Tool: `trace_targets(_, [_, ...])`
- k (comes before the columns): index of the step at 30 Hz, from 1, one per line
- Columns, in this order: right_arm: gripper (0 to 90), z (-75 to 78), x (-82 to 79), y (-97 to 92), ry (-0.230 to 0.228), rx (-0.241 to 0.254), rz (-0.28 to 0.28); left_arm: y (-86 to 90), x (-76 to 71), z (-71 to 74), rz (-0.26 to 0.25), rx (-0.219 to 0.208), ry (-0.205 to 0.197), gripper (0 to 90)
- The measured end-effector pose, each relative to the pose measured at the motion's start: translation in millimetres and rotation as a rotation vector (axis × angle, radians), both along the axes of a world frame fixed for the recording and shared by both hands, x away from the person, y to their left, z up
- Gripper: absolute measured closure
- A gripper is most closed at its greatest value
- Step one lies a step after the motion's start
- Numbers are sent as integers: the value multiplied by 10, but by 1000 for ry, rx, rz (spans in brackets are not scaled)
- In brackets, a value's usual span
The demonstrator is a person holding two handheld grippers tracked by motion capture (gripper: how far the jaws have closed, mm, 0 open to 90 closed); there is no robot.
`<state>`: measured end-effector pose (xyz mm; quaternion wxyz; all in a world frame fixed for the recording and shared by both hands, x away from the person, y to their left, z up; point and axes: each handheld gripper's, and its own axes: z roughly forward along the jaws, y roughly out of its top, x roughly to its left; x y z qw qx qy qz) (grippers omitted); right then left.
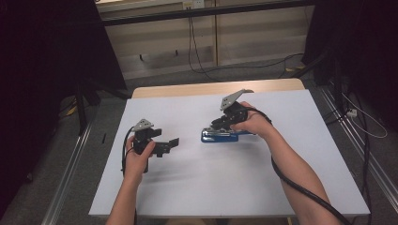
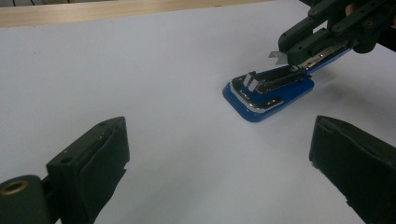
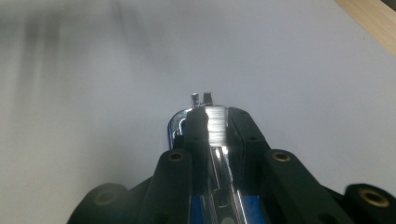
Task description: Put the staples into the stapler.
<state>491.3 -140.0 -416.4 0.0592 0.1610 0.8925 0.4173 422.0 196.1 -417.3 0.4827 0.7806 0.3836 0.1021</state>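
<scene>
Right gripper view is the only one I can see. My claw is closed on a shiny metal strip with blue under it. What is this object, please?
Observer: It is a blue stapler. In the left gripper view, the right claw clamps its metal top arm, which is lifted at an angle, while the blue base lies on the white table.
Operator: Where is the other claw?
Observer: The left claw is open and holds nothing. In the high view it sits to the left of the stapler, apart from it, pointing toward it.
Operator: Is anything else on the table?
Observer: In the high view, the stapler is the only loose object on it.
</scene>
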Motion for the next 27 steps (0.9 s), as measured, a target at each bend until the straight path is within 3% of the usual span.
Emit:
trace_targets(21, [798,-47,58,131,-10,-36,62,0,-5,-9,-2,12,0,52])
trace_targets(27, [798,-80,68,159,-10,-22,77,8,-4,-21,2,9,1,53])
